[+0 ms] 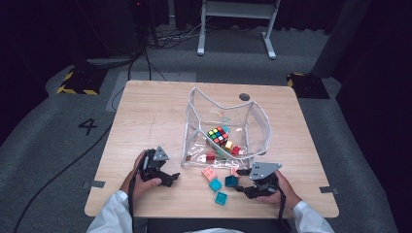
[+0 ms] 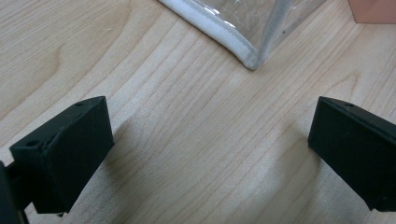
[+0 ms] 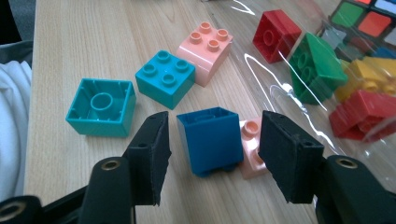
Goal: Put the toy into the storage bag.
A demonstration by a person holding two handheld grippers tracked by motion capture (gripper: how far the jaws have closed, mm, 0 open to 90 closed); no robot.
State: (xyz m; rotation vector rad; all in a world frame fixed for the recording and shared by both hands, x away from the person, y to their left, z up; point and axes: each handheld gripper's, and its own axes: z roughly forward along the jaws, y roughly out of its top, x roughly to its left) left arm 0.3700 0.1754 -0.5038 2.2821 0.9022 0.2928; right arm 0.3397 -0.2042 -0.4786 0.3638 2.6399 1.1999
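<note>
The right gripper (image 3: 212, 154) has its jaws partway open around a dark blue brick (image 3: 210, 140), apparently not yet pressing it. The brick lies on the table (image 1: 145, 116), near the clear bag (image 1: 252, 121), touching a pink brick (image 3: 252, 149). The left gripper (image 2: 205, 154) rests wide open and empty, left of the bag.

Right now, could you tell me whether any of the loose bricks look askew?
Yes: the dark blue brick between the right gripper's open jaws lies tipped, hollow side showing, against a pink brick. The teal brick lies upside down.
</note>
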